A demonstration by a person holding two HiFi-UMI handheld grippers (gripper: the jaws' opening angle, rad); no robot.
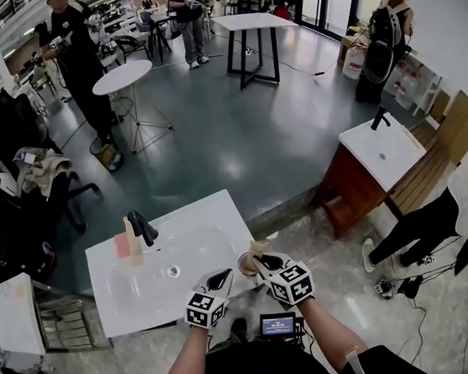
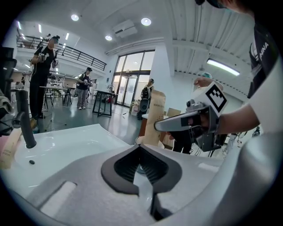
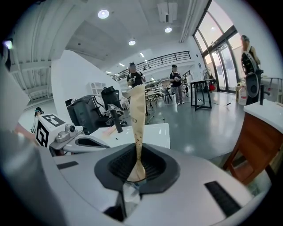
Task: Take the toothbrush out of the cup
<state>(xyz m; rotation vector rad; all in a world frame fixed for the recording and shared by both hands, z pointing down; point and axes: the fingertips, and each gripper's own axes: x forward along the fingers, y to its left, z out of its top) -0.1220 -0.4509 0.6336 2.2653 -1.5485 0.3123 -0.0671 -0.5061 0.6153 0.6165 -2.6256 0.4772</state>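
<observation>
Head view: cup point(image 1: 245, 265) at right edge of counter point(image 1: 127, 317), wrapped toothbrush point(image 1: 258, 247) standing in it, right gripper point(image 1: 266, 262) at toothbrush.
Left gripper view: left gripper point(image 2: 141, 164) jaws slightly apart, empty, near cup.
Right gripper view: jaws clamped on toothbrush shaft. Step: grasp made, toothbrush not yet lifted. Next: straight upward pull, clear of cup.

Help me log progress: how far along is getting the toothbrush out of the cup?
Done: the right gripper has reached the cup at the sink's edge. In hand: its jaws are closed on the toothbrush. Left: lifting it, since it stands in the cup, not yet out.
</observation>
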